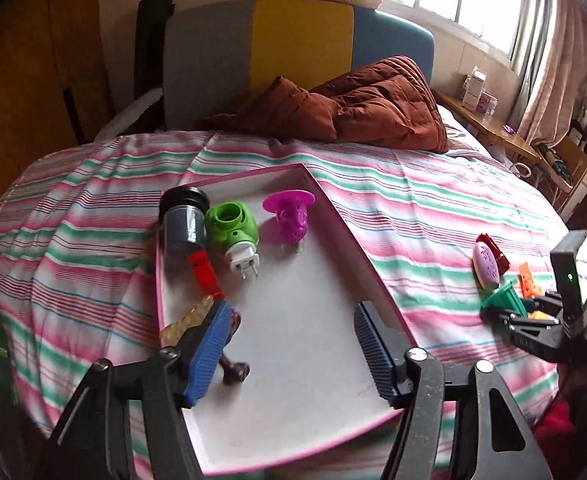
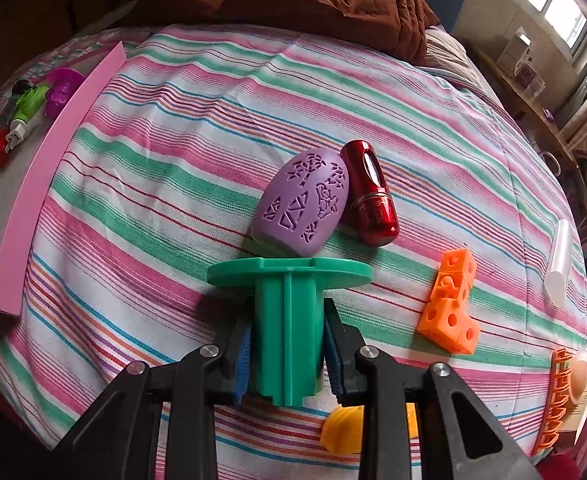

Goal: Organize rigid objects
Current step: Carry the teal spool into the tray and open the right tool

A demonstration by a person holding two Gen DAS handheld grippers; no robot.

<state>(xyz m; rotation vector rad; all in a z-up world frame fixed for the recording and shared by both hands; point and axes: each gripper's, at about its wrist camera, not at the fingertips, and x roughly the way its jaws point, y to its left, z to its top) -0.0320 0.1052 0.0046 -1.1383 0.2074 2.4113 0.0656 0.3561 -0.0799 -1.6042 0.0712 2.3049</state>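
Right wrist view: right claw [image 2: 289,354] clamps a green ribbed spool [image 2: 287,320] with flat round flange; left claw [image 1: 289,354] apart.

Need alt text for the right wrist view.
Right gripper is shut on a green flanged plastic piece over a striped bedsheet. Just beyond lie a purple patterned oval and red capsule-shaped case; orange cube blocks sit right.

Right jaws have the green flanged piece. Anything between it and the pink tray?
Nothing visible: only bare striped bedspread lies between the green flanged piece and the pink tray. The purple egg sits just beyond, off that path.
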